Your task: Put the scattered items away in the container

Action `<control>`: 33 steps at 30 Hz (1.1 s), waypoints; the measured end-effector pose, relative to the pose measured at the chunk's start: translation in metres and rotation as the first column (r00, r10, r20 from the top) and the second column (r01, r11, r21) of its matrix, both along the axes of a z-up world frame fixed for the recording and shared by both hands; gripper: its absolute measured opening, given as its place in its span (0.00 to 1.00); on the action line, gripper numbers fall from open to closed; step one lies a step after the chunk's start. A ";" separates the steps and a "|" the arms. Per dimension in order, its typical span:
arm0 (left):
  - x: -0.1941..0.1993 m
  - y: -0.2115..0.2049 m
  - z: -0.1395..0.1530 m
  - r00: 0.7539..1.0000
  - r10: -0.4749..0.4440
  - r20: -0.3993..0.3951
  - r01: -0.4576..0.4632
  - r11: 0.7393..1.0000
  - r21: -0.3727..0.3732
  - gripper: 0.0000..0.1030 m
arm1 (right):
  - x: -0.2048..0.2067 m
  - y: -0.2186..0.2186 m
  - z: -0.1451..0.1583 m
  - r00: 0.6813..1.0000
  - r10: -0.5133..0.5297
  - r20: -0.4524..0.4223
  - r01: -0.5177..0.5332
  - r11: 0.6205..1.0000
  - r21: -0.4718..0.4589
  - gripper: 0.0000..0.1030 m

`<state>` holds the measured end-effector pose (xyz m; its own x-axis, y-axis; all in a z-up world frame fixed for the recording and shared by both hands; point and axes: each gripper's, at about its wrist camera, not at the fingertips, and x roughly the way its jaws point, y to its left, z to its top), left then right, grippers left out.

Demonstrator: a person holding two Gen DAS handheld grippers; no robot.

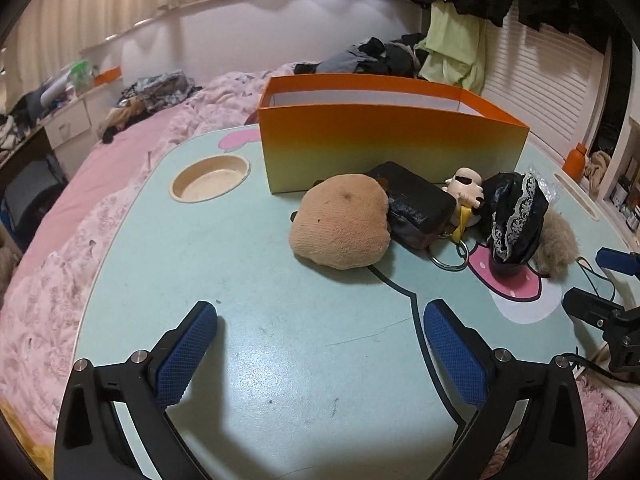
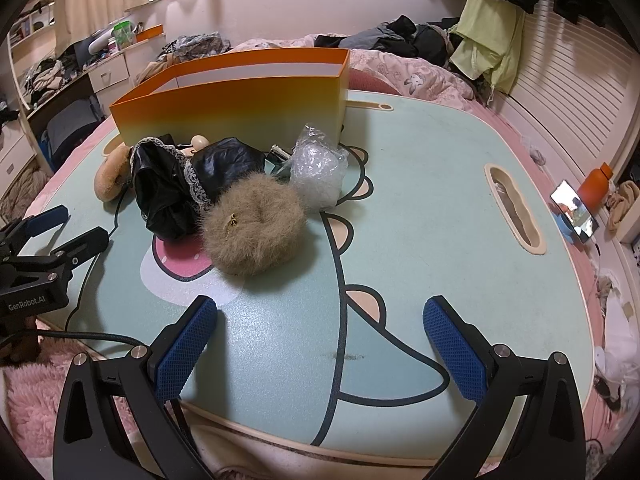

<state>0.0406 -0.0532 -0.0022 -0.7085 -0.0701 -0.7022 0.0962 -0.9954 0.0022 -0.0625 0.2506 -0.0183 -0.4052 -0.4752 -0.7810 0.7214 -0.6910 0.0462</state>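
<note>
An orange-to-yellow open box stands at the back of the bed table; it also shows in the right wrist view. In front of it lie a tan plush, a dark pouch, a skull keychain, a black lace-trimmed garment, a furry beige ring and a bubble-wrap bundle. My left gripper is open and empty, near the plush. My right gripper is open and empty, just short of the furry ring.
The mint cartoon table has a round cup recess and an oblong slot. A pink bed surrounds it. A phone and an orange bottle sit at the right. The other gripper shows at the edges.
</note>
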 end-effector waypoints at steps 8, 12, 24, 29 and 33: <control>0.001 0.002 -0.001 1.000 0.000 -0.001 0.000 1.000 0.000 1.00 | 0.000 0.001 0.000 1.000 -0.002 0.001 0.002 1.000 0.001 1.00; 0.000 0.003 -0.001 1.000 0.001 -0.001 -0.001 1.000 0.001 1.00 | 0.000 0.004 0.001 1.000 -0.011 0.007 0.011 1.000 -0.006 1.00; 0.000 0.003 -0.001 1.000 0.000 -0.002 0.000 1.000 0.001 1.00 | -0.007 -0.001 0.071 0.997 0.073 -0.039 -0.080 0.972 -0.221 0.97; 0.001 0.003 -0.001 1.000 0.000 -0.002 0.000 1.000 0.001 1.00 | -0.017 -0.049 0.117 0.980 0.164 -0.110 -0.185 0.956 -0.228 0.92; 0.001 0.004 -0.001 1.000 0.001 -0.002 -0.001 1.000 0.001 1.00 | -0.026 -0.099 0.136 0.964 0.194 -0.181 -0.224 0.961 -0.163 0.86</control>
